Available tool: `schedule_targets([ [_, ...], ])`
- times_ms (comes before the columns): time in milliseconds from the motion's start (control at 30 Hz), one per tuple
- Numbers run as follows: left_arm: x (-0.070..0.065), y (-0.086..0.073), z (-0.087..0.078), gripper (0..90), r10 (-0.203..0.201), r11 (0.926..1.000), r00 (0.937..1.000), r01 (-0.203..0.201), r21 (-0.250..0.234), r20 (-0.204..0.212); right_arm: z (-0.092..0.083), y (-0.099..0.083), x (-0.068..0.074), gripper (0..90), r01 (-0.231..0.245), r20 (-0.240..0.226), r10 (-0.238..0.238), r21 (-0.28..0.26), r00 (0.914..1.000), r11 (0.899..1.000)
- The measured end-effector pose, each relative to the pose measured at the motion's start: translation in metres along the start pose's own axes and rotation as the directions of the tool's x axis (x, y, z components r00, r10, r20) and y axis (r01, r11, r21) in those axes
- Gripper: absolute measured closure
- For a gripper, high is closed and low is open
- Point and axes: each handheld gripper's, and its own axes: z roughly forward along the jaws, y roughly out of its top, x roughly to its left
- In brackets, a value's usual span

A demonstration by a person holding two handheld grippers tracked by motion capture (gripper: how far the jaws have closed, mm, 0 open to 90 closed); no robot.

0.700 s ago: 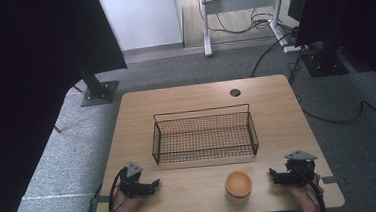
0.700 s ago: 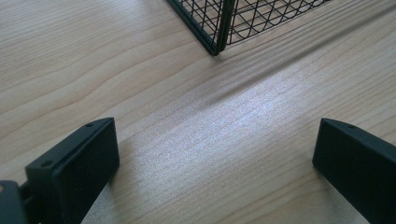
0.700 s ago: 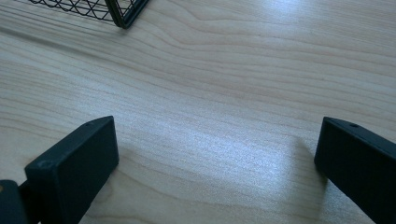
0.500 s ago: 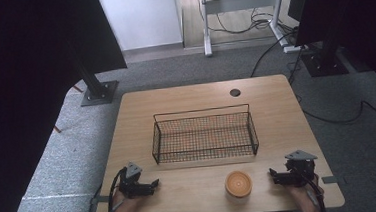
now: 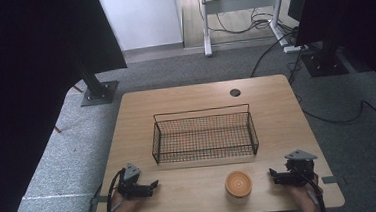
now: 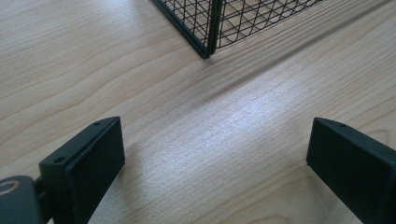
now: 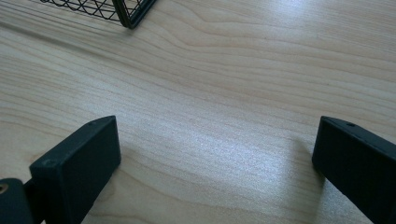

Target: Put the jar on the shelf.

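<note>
Nothing is moving since earlier: left gripper [image 5: 154, 183] and right gripper [image 5: 272, 173] are resting wide open on the table [image 5: 185, 98].
Orange lid [image 5: 238, 183], nearest the right gripper, is looking light, rigid, slippery; gripping across its rim is seeming best.

Right gripper [image 7: 215, 172] low over the table [image 7: 243, 84], its two black jaws rising from the bottom corners, spread wide apart with nothing between them. Left jaw block shows a flat inner face and a small screw hole on top; right jaw cut off by the frame edge. Bare light wood grain runs across between the jaws, with a soft bright sheen in the middle. Top left: one lower corner of a black wire basket [image 7: 126, 13] resting on the table, well apart from both jaws.
</note>
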Motion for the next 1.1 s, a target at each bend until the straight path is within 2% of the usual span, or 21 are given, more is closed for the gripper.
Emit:
schedule_targets([
  [300,-0.007,0.004,-0.008,4.3,0.009,0.9997,0.9997,-0.009,-0.022,0.021,0.0,0.0,0.0,0.4,-0.004,0.004,0.004,0.0,1.0,1.0],
  [367,-0.009,0.006,-0.009,4.3,0.023,0.9995,0.9994,-0.022,-0.023,0.026,0.0,0.0,0.001,0.4,-0.006,0.007,0.006,-0.001,1.0,1.0],
  [667,-0.016,0.011,-0.013,4.2,0.039,0.9988,0.9981,-0.037,-0.033,0.049,0.0,0.0,0.001,0.4,-0.01,0.012,0.01,-0.001,0.9999,1.0],
  [1100,-0.03,0.024,-0.02,4.2,0.07,0.9963,0.993,-0.065,-0.056,0.095,0.0,0.0,0.001,0.4,-0.011,0.012,0.011,-0.001,0.9999,1.0],
])
